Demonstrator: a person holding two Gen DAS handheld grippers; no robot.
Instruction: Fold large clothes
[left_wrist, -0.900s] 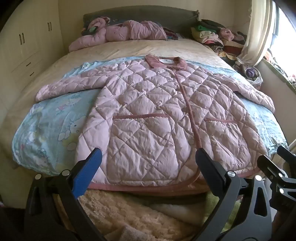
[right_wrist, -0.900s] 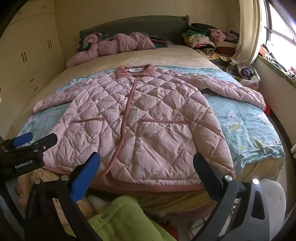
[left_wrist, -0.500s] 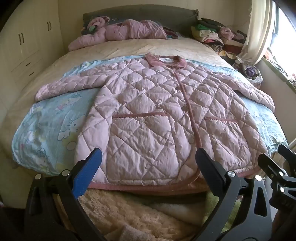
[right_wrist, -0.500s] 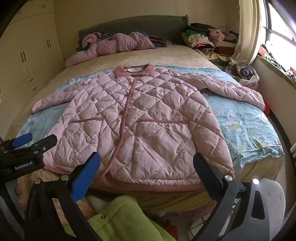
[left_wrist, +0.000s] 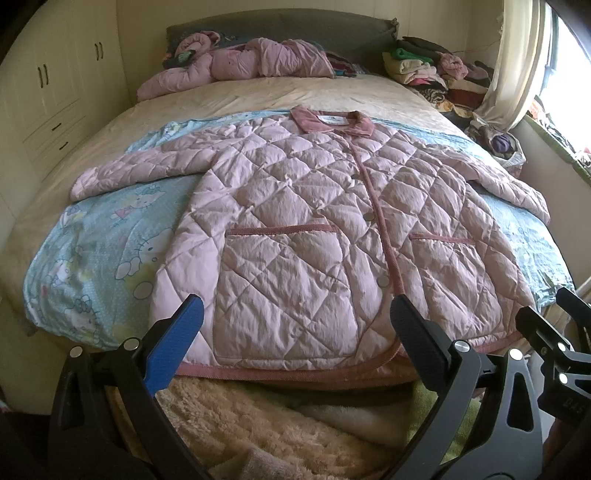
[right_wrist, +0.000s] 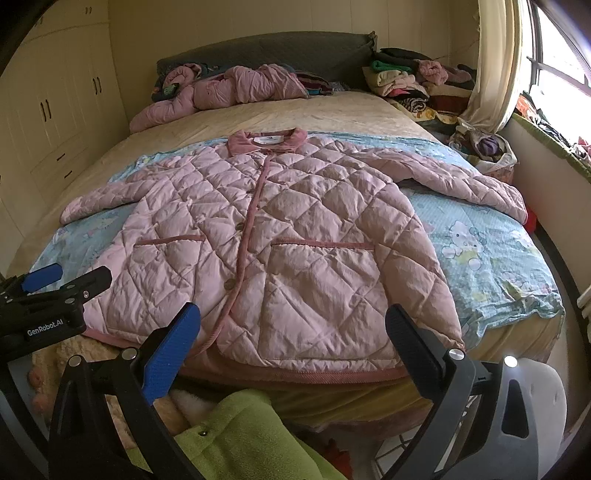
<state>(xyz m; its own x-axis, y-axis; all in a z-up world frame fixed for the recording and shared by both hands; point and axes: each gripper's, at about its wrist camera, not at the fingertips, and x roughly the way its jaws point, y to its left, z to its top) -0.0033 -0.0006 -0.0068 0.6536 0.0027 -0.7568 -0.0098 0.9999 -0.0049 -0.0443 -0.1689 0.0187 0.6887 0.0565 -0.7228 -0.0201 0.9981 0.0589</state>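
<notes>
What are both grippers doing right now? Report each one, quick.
Left gripper: open, holding nothing, above the pink jacket hem.
Right gripper: open, holding nothing, above the same hem.

A home bedroom: bed (left_wrist: 258, 96), built-in wardrobes (left_wrist: 48, 96), curtained window (right_wrist: 495, 62), clothes piles (right_wrist: 413, 81).

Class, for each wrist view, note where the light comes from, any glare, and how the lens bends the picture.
Left wrist view: daylight from the window at right, blown out white; bed edges bow outward, corners dark. Right wrist view: same window glare at right; quilted jacket sharp, wardrobe curved by fisheye.
</notes>
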